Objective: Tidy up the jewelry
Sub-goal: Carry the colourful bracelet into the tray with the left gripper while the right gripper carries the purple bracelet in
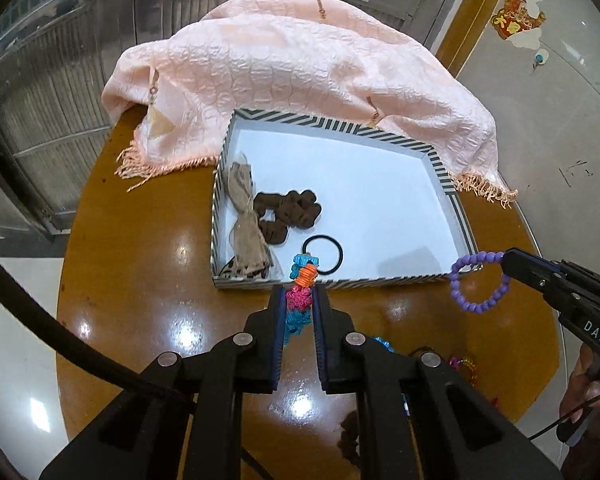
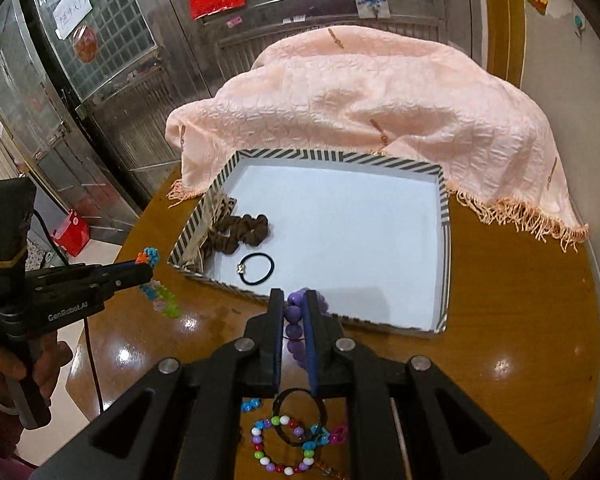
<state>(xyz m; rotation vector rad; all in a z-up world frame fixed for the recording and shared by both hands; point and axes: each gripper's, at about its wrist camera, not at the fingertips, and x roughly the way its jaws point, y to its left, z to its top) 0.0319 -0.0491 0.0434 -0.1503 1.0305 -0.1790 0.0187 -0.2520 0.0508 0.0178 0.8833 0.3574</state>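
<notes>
The left gripper (image 1: 298, 300) is clamped on a flower band (image 1: 300, 292), a string of woven knots in blue, orange and pink. Its long axis runs along the fingers toward 12 o'clock, and its tip reaches over the near rim of the tray (image 1: 340, 282).

The right gripper (image 2: 294, 312) is clamped on a purple bracelet (image 2: 294, 320), a loop of round, glossy beads. In the left view the loop (image 1: 480, 282) hangs off the fingertips toward 9 o'clock, at the tray's near right corner.

The striped tray with a white floor sits on the brown table (image 2: 520, 300). It holds one brown scrunchie (image 1: 290, 216), one black hair tie (image 1: 322, 254) with a small charm, and one beige bow (image 1: 246, 216) along its left wall.

On the table under the right gripper lie one multicolour bead bracelet (image 2: 280, 452) and one black ring (image 2: 300, 420). One pink cloth (image 1: 300, 80) lies at 12 o'clock.
</notes>
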